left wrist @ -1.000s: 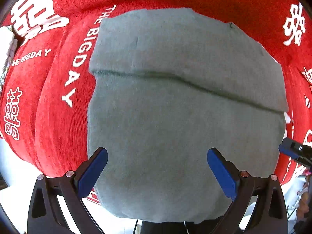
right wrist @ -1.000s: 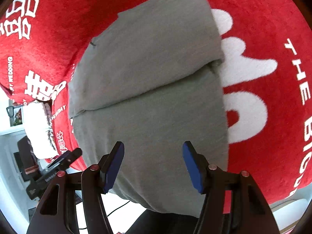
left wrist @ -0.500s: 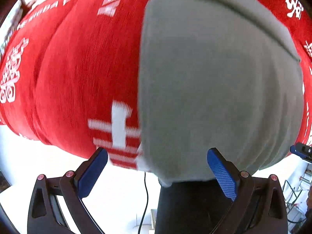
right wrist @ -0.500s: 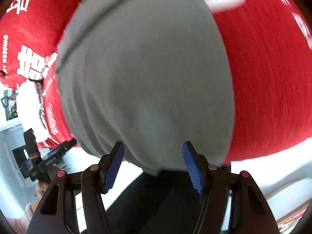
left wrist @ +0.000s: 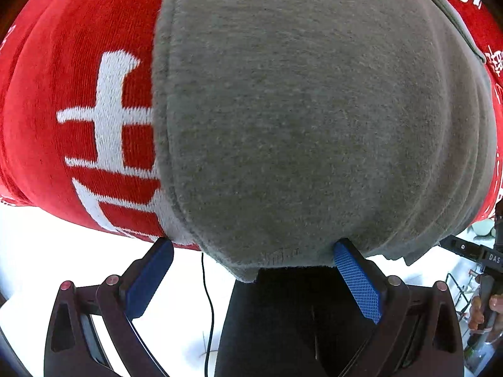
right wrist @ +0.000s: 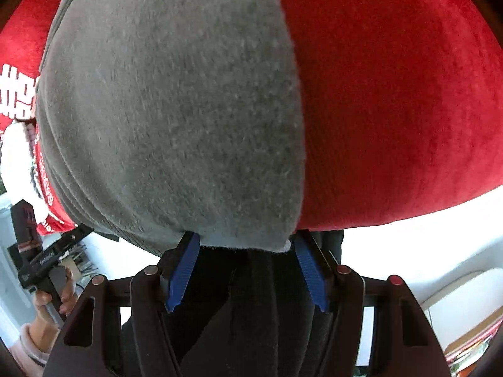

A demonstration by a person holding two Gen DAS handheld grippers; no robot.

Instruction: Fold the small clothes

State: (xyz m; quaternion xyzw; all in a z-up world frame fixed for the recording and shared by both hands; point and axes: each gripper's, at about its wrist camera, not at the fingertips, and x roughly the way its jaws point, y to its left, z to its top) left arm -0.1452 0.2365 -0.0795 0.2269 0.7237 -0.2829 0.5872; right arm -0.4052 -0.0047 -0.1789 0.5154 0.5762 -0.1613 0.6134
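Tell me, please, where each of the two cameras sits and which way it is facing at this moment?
Left wrist: on the left gripper, looking steeply down at the near left corner of the grey garment on the red cloth; its blue pads show.
Right wrist: on the right gripper, facing down at the garment's near right corner; its fingers and a hand show.
Shared: the garment, the red cloth, dark trousers below.

The left gripper (left wrist: 251,278) stands open, its blue pads (left wrist: 358,282) at the near hem of a grey fleece garment (left wrist: 298,110) lying on a red woven cloth with white lettering (left wrist: 78,110).
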